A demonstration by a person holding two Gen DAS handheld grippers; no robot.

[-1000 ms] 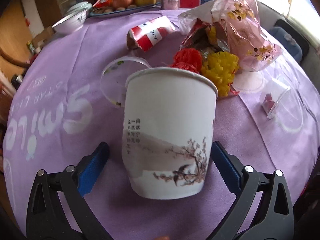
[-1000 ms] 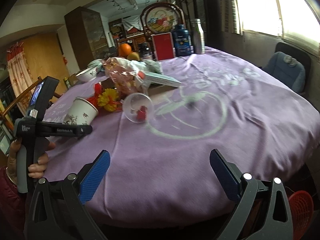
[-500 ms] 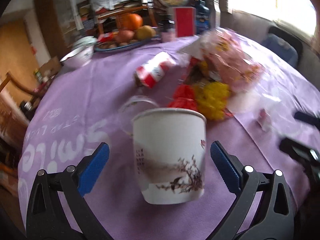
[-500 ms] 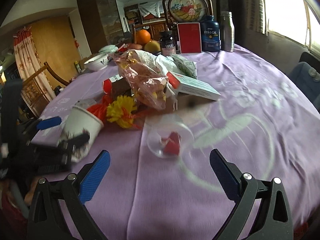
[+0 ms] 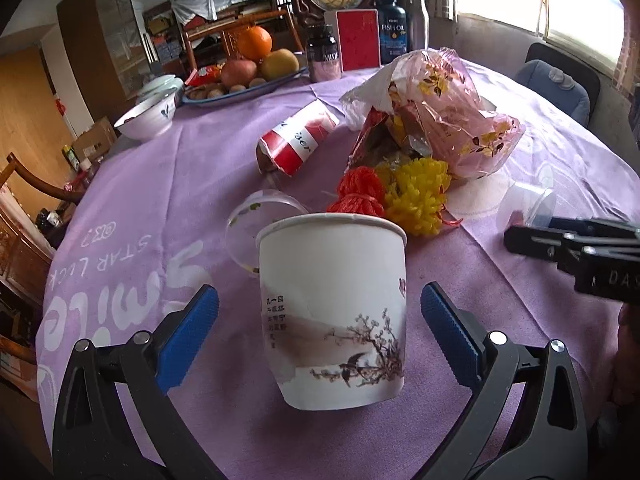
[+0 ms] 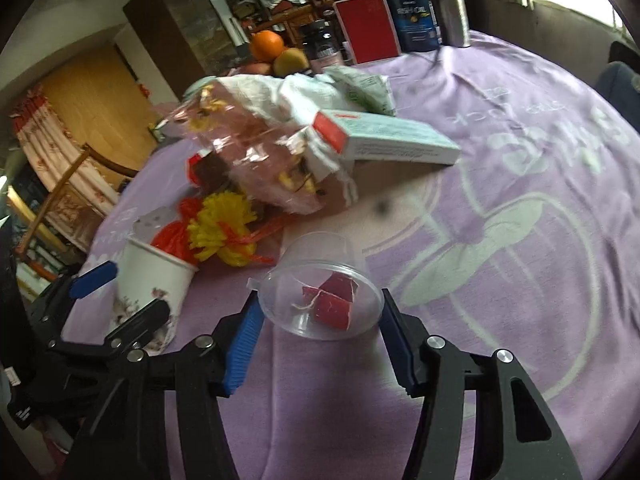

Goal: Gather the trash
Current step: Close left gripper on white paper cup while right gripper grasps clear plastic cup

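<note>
Left to right across the tabletop (image 5: 168, 184), purple cloth with white lettering:

Far left: white bowl (image 5: 148, 118), and behind it a tray of fruit (image 5: 248, 80) with an orange on top.

Left hand-held gripper (image 5: 320, 332): jaws wide, blue pads either side of the paper cup (image 5: 332, 312) with clear gaps both sides, not touching. The cup stands near the tabletop's near edge, tilted slightly, white with a branch-and-bird print. Just behind it on the left lies a clear round lid (image 5: 256, 220).

Mid-table: red-and-white wrapper (image 5: 296, 140) lying on its side. Right of it a red pompom (image 5: 360, 196) and a yellow pompom (image 5: 418, 192), touching each other, just behind the cup rim. Behind those, a crumpled pink plastic bag (image 5: 448, 120) with gold leaf print; a flat white-green box (image 6: 392, 142) leans against it on its right side.

Right hand-held gripper (image 6: 320, 328): jaws closing, at about half width. A clear plastic cup (image 6: 320, 284) lies on its side between the pads, mouth toward the camera, with red scraps and a bit of string inside. The pads sit right at the rim on both sides; cannot tell whether they're pressing yet.

Far edge: dark jar, red card (image 5: 358, 42), fish oil bottle (image 5: 394, 28), metal bottle.
</note>
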